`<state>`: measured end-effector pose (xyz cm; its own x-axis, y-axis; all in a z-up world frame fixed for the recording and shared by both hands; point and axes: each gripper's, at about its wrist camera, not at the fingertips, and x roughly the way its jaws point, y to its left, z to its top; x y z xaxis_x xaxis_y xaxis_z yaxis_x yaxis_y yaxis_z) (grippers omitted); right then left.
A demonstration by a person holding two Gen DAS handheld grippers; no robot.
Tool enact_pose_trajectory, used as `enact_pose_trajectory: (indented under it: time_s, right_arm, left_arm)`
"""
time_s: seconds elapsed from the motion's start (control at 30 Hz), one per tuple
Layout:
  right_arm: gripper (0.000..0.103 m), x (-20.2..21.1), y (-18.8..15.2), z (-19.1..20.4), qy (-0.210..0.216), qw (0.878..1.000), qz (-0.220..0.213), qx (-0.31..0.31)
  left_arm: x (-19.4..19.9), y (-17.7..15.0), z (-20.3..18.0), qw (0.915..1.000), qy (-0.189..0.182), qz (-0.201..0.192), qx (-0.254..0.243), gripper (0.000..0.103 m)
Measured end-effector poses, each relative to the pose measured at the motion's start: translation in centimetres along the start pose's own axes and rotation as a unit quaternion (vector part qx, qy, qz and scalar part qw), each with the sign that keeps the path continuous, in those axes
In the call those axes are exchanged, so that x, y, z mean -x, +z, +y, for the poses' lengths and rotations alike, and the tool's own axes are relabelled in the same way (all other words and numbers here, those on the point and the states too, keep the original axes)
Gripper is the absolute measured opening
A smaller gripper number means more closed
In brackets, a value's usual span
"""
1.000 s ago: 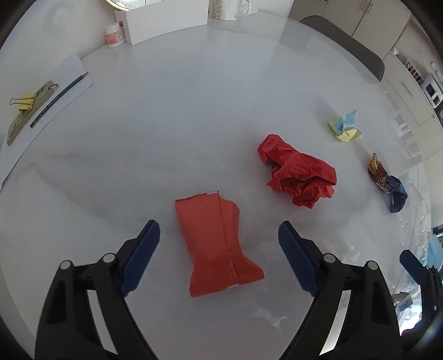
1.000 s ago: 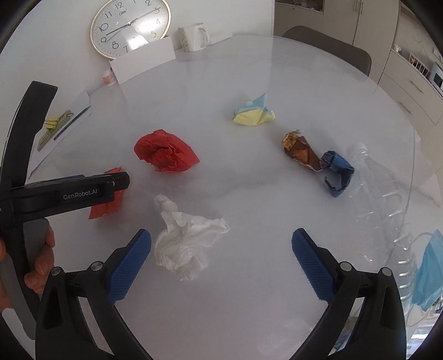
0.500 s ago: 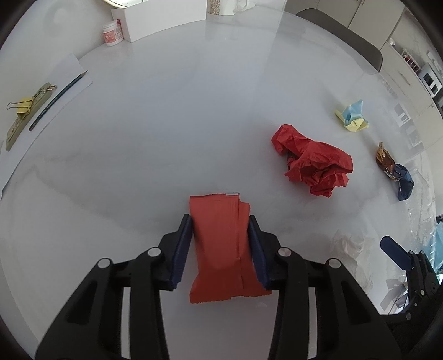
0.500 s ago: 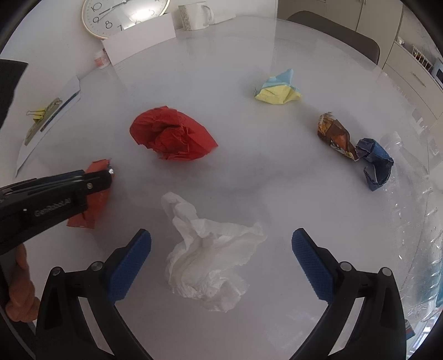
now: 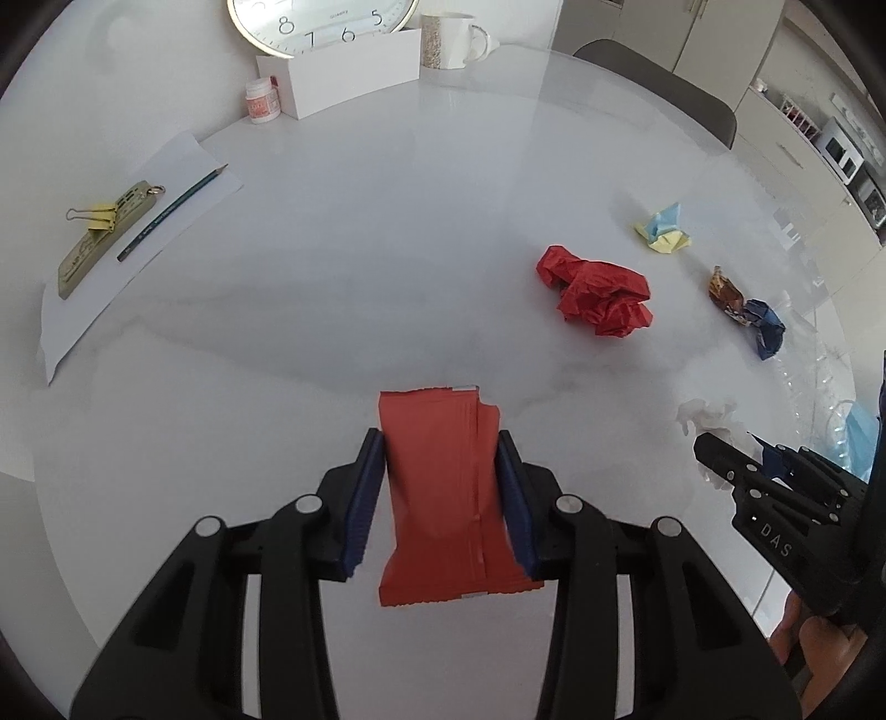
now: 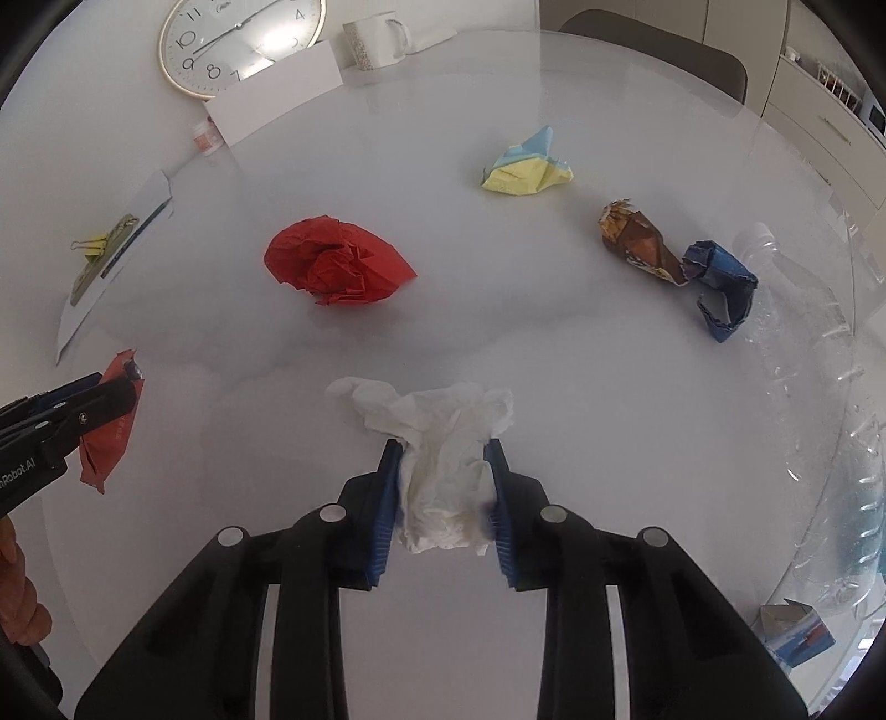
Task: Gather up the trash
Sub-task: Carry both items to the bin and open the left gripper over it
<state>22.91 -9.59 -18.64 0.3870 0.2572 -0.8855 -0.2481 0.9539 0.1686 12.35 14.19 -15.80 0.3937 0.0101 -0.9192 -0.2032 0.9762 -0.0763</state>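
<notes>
My left gripper [image 5: 440, 454] is shut on a flat red wrapper [image 5: 443, 487], lifted a little above the white table; the wrapper also shows in the right wrist view [image 6: 108, 426]. My right gripper [image 6: 443, 465] is shut on a crumpled white tissue [image 6: 443, 443]. A crumpled red paper [image 6: 338, 268], a yellow and blue paper wad [image 6: 526, 166], a brown wrapper [image 6: 637, 241] and a blue wrapper [image 6: 720, 288] lie on the table beyond.
A clear plastic bottle [image 6: 803, 343] lies at the right table edge. A sheet with a pencil and yellow clip [image 5: 127, 232] lies at the left. A clock [image 5: 321, 22], white box [image 5: 354, 69], mug [image 5: 451, 39] and small jar [image 5: 261, 99] stand at the back.
My left gripper closed on the red wrapper and lifted it. My right gripper moved forward and closed on the white tissue.
</notes>
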Motion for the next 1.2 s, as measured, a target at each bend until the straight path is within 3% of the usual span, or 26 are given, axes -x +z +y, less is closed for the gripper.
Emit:
enact_pose_trajectory:
  time_s: [0.2, 0.33, 0.43, 0.6, 0.8, 0.93, 1.03, 1.2]
  right_arm:
    - [0.030, 8.6, -3.5, -2.7, -0.010, 0.999, -0.044, -0.015]
    - [0.030, 13.8, -8.1, -5.4, -0.037, 0.996, -0.060, -0.062]
    - [0.030, 16.5, -12.2, -7.4, -0.067, 0.989, -0.065, -0.113]
    - [0.031, 20.1, -19.5, -11.6, -0.115, 0.971, -0.065, -0.198]
    - [0.032, 22.4, -26.1, -16.4, -0.146, 0.951, -0.061, -0.264]
    - [0.032, 23.0, -29.5, -19.7, -0.145, 0.949, -0.051, -0.276]
    - [0.032, 23.9, -31.8, -22.4, -0.139, 0.952, -0.043, -0.269]
    - [0.032, 24.7, -34.8, -26.4, -0.127, 0.961, -0.029, -0.244]
  left_arm:
    - [5.0, -2.8, -3.0, 0.9977, -0.045, -0.019, -0.048, 0.040]
    - [8.2, -5.5, -6.6, 0.9883, -0.103, -0.022, -0.110, 0.040]
    - [10.3, -8.1, -10.1, 0.9744, -0.147, -0.020, -0.169, 0.040]
    - [12.4, -13.1, -16.6, 0.9407, -0.207, 0.004, -0.269, 0.040]
    - [13.9, -19.7, -24.2, 0.9004, -0.247, 0.039, -0.356, 0.040]
    - [13.3, -24.2, -29.9, 0.8774, -0.265, 0.071, -0.393, 0.040]
    - [11.8, -27.4, -34.3, 0.8685, -0.269, 0.094, -0.405, 0.040]
    - [8.3, -32.1, -39.6, 0.8694, -0.262, 0.138, -0.396, 0.040]
